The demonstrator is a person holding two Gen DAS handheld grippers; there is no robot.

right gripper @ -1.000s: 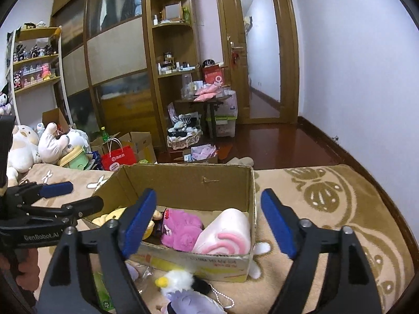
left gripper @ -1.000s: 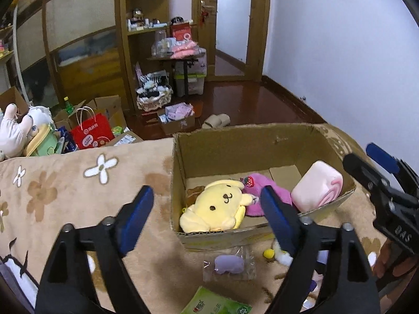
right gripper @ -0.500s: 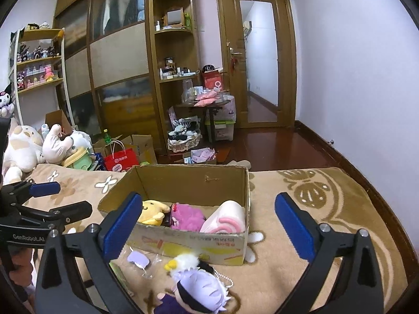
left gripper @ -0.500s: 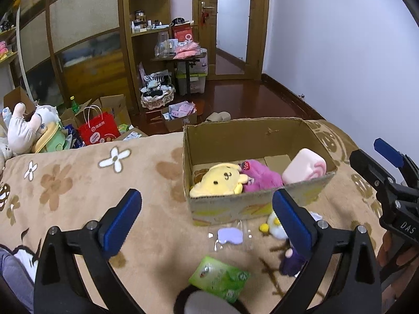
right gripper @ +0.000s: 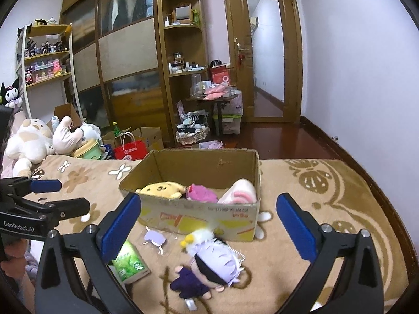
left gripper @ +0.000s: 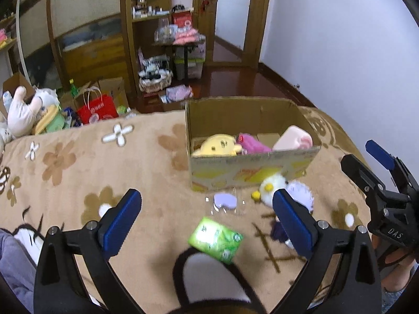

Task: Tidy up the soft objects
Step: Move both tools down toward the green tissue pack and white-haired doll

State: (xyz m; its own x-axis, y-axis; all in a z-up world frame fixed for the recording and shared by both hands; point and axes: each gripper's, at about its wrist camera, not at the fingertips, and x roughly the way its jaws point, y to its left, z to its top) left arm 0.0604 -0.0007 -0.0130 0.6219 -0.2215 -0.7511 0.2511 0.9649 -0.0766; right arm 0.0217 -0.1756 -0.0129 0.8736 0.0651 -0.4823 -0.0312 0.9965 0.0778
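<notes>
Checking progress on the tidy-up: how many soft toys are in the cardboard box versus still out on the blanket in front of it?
In the cardboard box: 3 (yellow, pink, pink-and-white roll)
On the blanket: 2 (white chick, lilac-haired doll)
Total: 5

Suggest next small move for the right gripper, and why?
Probably lower the right gripper, open and empty, onto the lavender-haired doll. It lies on the blanket just before the cardboard box, nearly centred under the jaws, while three plush toys already sit inside.

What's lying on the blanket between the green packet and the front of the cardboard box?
A small lilac piece in clear wrapping lies between the green packet and the cardboard box, seen in the right wrist view.
</notes>
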